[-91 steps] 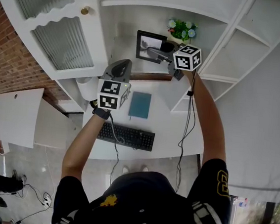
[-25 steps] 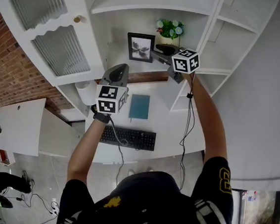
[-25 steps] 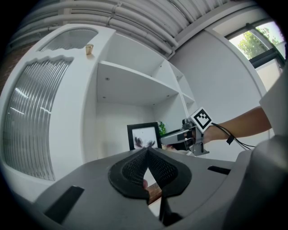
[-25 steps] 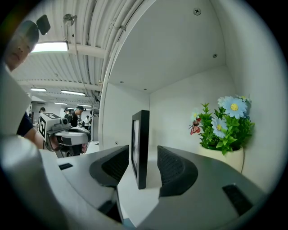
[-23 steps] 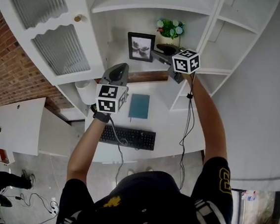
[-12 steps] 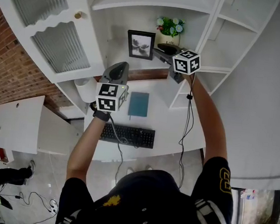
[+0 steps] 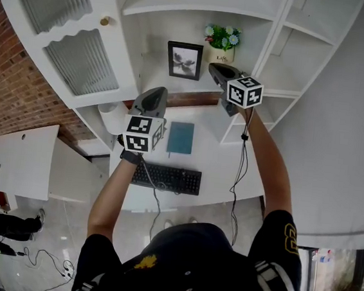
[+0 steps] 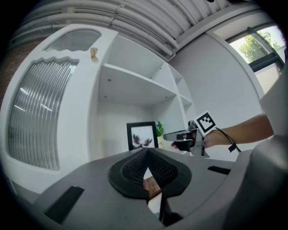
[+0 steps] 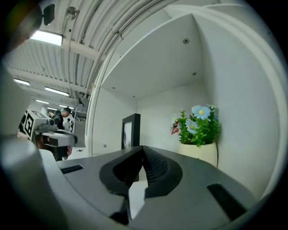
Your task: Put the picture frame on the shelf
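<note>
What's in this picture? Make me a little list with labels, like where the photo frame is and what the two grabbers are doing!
picture frame: standing upright on the shelf, nothing holding it
flower pot: same shelf, to the frame's right in the head view
right gripper: shut; its fingers have just been closing with nothing between them; at the shelf, apart from the frame
left gripper: shut, empty, held above the desk
on the desk: teal book, black keyboard
</note>
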